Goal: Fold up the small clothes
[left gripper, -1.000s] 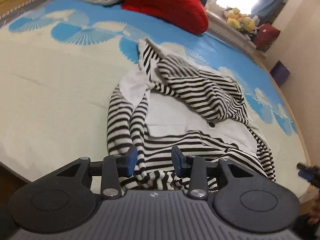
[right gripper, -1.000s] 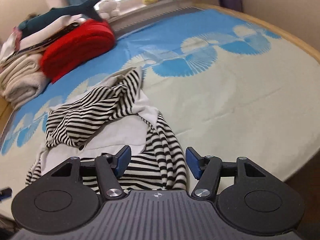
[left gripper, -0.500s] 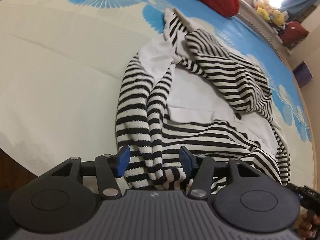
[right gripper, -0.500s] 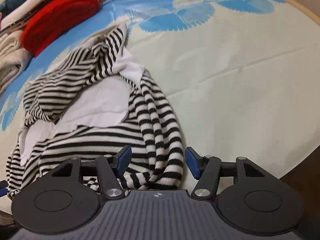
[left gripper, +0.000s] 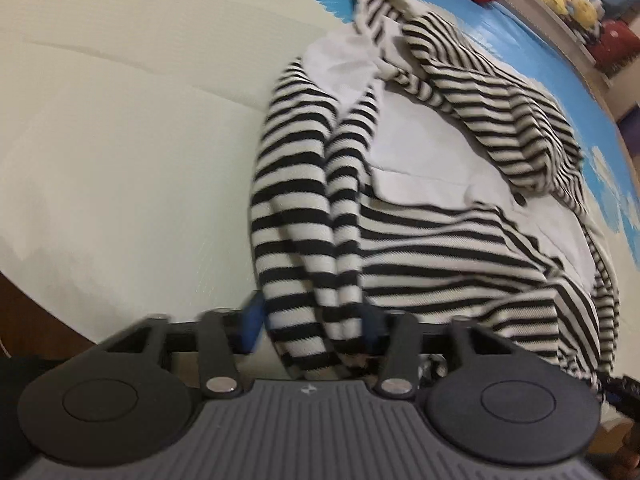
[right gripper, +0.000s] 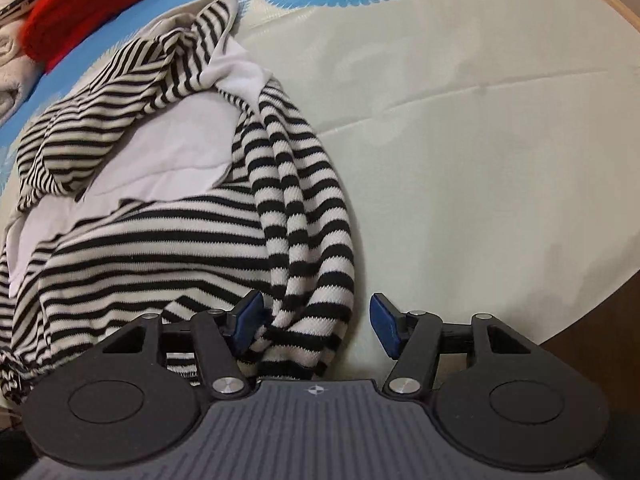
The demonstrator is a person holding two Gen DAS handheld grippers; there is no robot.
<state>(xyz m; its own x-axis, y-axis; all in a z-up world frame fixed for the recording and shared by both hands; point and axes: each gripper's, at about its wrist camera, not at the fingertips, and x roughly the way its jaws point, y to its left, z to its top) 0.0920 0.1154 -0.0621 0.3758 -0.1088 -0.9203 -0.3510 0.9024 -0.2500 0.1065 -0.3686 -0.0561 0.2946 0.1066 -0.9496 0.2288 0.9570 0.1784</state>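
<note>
Both grippers have dropped closer to the black-and-white striped knit garment (left gripper: 420, 240) at frame centre; left gripper (left gripper: 310, 326) and right gripper (right gripper: 316, 320) gape wide, holding nothing, each straddling a sleeve cuff whose length runs straight away.

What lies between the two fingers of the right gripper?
In the right wrist view, the striped sleeve end of the garment lies between the open fingers of the right gripper, nearer one finger; beside the other, bare bedcover.

no words, numbers or brand names to read anywhere, only a small round cross mark on each gripper's grey ribbed body
</note>
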